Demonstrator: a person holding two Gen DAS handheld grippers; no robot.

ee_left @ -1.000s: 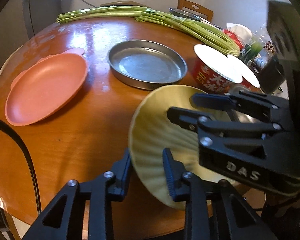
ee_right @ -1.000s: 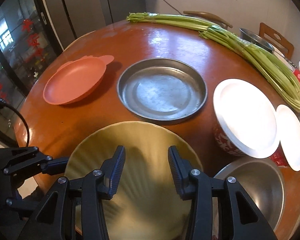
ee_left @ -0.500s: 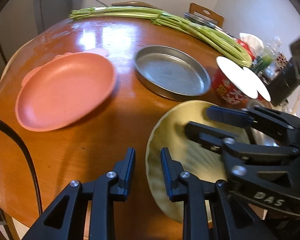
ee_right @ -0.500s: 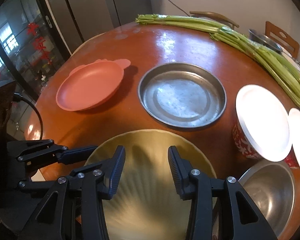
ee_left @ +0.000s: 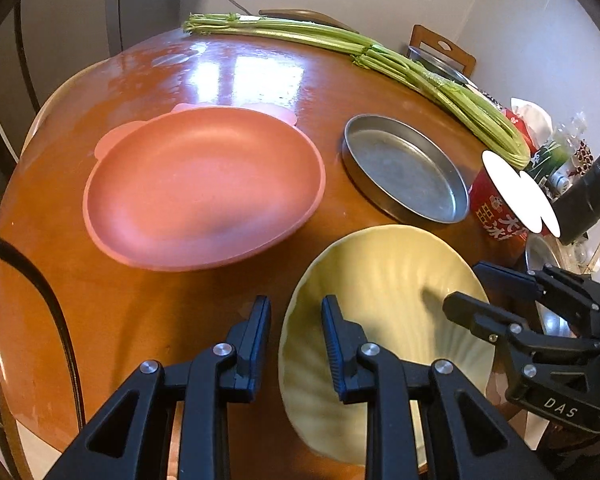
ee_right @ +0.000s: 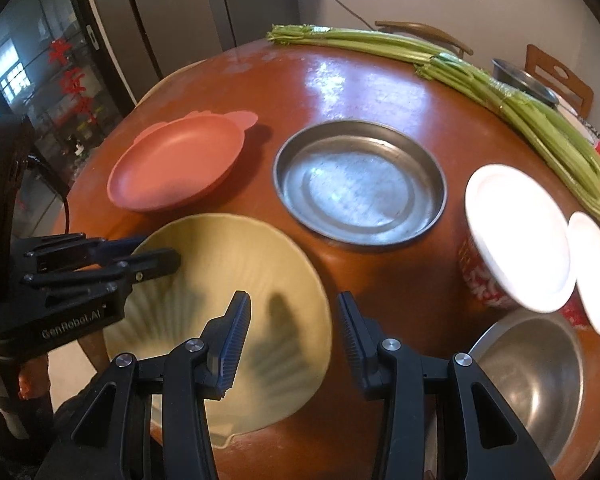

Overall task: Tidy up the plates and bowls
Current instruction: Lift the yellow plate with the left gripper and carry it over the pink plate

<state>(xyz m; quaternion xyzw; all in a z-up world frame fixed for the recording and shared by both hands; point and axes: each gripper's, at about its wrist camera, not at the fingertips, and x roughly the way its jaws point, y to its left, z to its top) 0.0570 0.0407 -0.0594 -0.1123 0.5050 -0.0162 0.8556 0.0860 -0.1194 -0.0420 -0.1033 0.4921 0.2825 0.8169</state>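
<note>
Leftward is the way the yellow ribbed plate (ee_left: 388,280) has gone. It lay square under the right gripper (ee_right: 292,308) a second ago and now sits mostly to that tool's left. The pink plate (ee_left: 204,188) has come much closer ahead of the left gripper (ee_left: 295,308).

That left tool is clamped on the yellow plate's left rim, with one finger (ee_left: 256,344) outside the edge and the other over the ribbed face. From the right wrist the same clamp shows side-on, one finger above the rim and one below.

The right gripper's jaws stand parted. The plate's right edge runs between them, the left finger (ee_right: 232,340) throws a shadow on the plate's face, and no pad shows pressing.

Ahead of the left tool, a narrow strip of bare table (ee_left: 140,320) separates the yellow rim from the pink plate's near edge. Bare wood widens to the tool's left as far as a black cable (ee_left: 40,292) at the table's curved edge.

Ahead and right of the right tool sits the steel pan (ee_right: 360,184), its rim near the yellow plate but apart. Further right stand a red cup (ee_right: 484,276) with a white lid and a steel bowl (ee_right: 540,380), just beside its right finger. Celery (ee_right: 500,92) lies along the far edge.

The yellow plate's near part overhangs the table's near edge. Whether it rests on the wood I cannot tell.
</note>
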